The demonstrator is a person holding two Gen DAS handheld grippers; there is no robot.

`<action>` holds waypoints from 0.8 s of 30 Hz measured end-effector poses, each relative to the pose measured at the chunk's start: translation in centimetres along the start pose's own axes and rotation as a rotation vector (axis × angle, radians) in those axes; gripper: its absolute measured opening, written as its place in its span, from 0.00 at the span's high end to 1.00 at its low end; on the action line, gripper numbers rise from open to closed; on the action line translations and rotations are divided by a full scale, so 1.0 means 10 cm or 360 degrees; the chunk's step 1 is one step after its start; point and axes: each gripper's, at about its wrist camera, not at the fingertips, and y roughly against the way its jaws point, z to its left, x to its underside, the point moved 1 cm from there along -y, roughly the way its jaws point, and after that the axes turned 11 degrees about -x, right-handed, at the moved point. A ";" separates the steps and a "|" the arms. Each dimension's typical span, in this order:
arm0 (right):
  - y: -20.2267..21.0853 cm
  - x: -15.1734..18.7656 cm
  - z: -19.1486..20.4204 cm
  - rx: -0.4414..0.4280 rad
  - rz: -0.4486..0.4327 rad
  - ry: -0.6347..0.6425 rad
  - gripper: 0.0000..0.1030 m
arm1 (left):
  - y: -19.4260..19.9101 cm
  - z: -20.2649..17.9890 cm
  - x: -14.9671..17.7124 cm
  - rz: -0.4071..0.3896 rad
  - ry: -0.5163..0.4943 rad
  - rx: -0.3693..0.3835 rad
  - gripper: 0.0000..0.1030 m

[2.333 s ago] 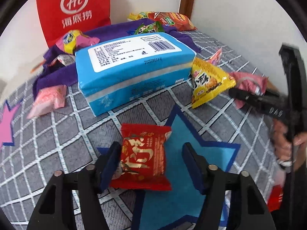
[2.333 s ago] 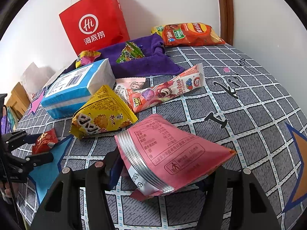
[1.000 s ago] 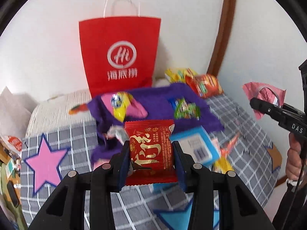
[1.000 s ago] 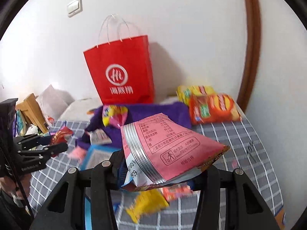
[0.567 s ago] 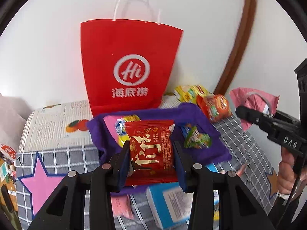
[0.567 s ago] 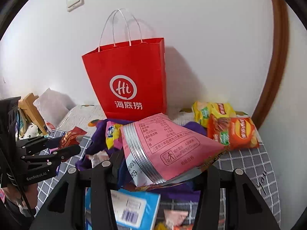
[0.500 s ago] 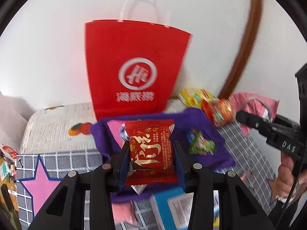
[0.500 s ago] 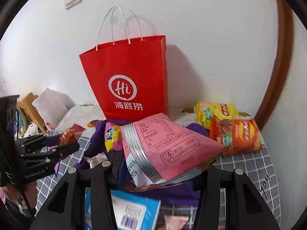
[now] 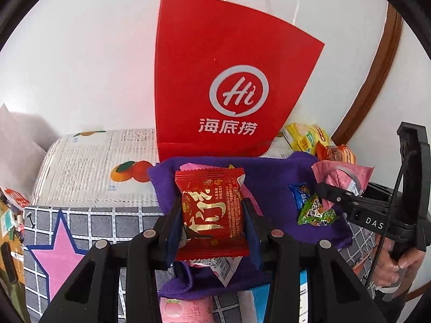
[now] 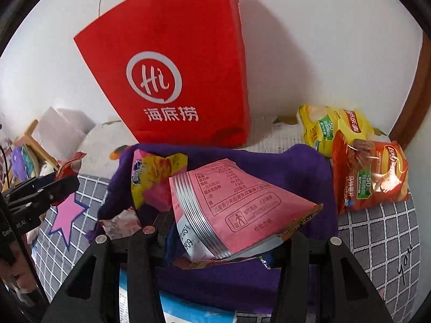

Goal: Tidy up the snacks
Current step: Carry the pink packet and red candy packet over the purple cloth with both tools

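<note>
Two packets are in transit: your left tool (image 9: 212, 216) is clamped on a flat red foil sachet (image 9: 212, 212) with crimped ends, and your right tool (image 10: 223, 238) pinches a puffy pink bag (image 10: 237, 210) by its ribbed seal. Both hang over the soft purple cloth (image 10: 282, 172), with the stiff red paper bag (image 10: 172, 64) standing at 12 o'clock. Lower each packet onto bare cloth, clear of the green wrapper (image 9: 315, 212) at 3 o'clock, before letting go; slick foil will likely slide if dropped.
</note>
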 end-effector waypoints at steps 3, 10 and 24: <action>-0.01 0.02 0.00 -0.0002 0.0009 0.0045 0.53 | -0.02 -0.05 0.02 0.0001 -0.0028 -0.0012 0.61; -0.11 0.06 -0.03 -0.0016 0.0093 0.0037 0.53 | -0.02 -0.10 0.03 0.0003 -0.0040 -0.0012 0.61; -0.42 0.17 -0.08 0.0040 0.0300 -0.0005 0.53 | -0.04 -0.07 0.01 0.0023 -0.0005 0.0008 0.61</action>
